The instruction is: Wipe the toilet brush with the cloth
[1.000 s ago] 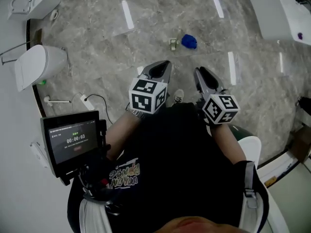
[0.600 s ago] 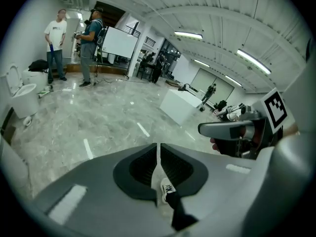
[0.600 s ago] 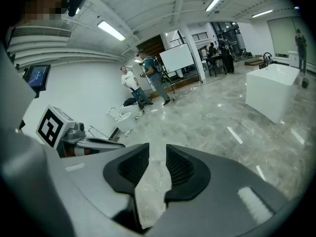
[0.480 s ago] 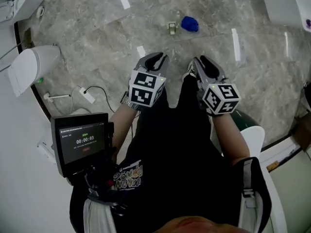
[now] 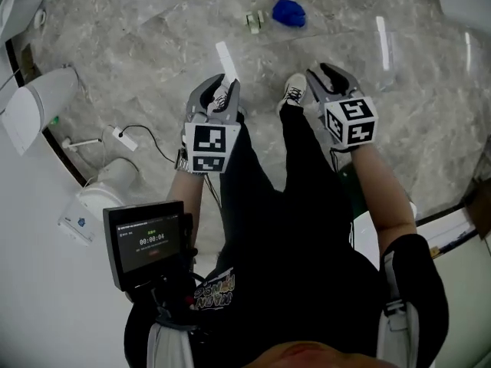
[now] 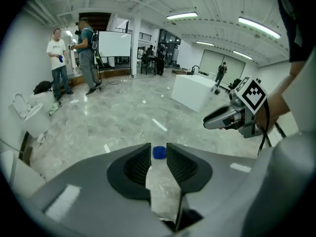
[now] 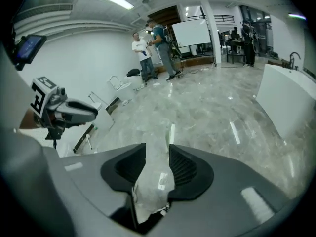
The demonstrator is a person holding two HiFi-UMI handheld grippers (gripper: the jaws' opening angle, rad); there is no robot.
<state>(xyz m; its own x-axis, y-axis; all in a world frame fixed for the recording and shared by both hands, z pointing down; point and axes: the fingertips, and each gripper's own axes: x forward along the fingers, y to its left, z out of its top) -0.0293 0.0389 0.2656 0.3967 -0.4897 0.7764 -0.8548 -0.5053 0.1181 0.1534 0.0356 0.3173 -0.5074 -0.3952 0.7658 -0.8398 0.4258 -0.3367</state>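
Note:
The blue cloth (image 5: 288, 12) lies crumpled on the grey marble floor, far ahead of both grippers. Beside it on the left stands a small pale object (image 5: 254, 21); I cannot tell whether it is the toilet brush. My left gripper (image 5: 217, 84) points down at the floor above the person's left shoe, its jaws opening with nothing between them. In the left gripper view the cloth (image 6: 159, 153) shows far off, in line with the gap of the left gripper (image 6: 158, 157). My right gripper (image 5: 322, 70) is level with it on the right, its jaws also opening and empty (image 7: 158, 154).
A white toilet (image 5: 34, 107) stands at the left wall. A power strip (image 5: 121, 137) with its cable and a thin white rod (image 5: 77, 142) lie on the floor near it. A screen (image 5: 149, 240) hangs at the person's waist. People stand far off (image 6: 59, 63).
Both grippers have sunk towards the floor and reached forward past the person's knees. Their jaws have parted wider. The cloth sits higher in the head view.

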